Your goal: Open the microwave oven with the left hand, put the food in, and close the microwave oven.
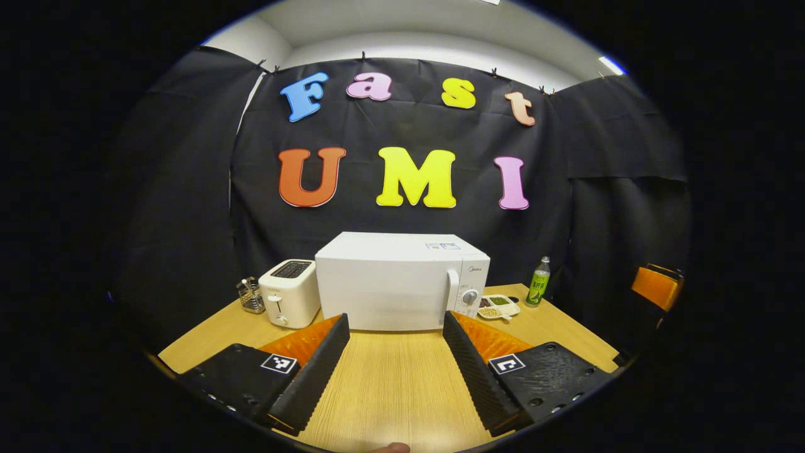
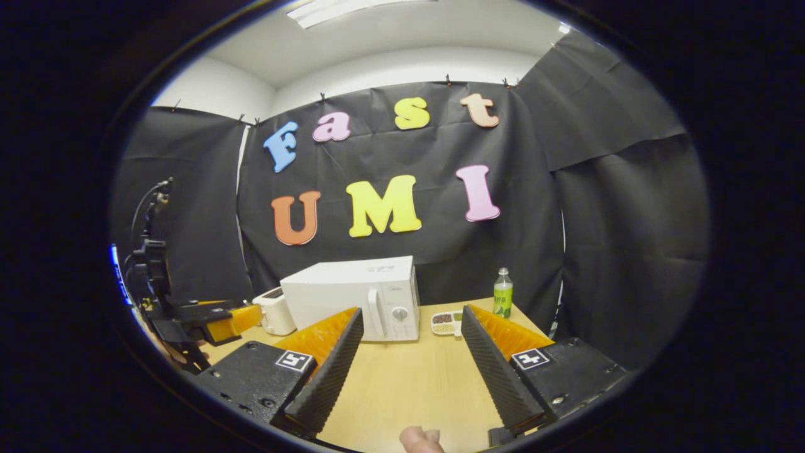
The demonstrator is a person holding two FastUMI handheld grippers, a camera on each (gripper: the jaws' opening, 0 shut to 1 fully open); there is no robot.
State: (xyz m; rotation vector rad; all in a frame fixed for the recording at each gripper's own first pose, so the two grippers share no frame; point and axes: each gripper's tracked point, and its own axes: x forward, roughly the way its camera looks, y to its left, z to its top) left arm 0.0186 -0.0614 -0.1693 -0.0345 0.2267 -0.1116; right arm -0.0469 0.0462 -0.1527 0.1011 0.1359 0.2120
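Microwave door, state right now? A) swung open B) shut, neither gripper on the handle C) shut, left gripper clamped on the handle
B: the microwave door sits flush, its handle is untouched, and the left gripper is open, back over the table.

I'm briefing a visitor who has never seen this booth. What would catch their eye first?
The white microwave, door shut, stands mid-table at the back. A white toaster sits just left of it; a divided food dish and a green bottle sit to its right. Both claws, left and right, hang open over the wooden table.
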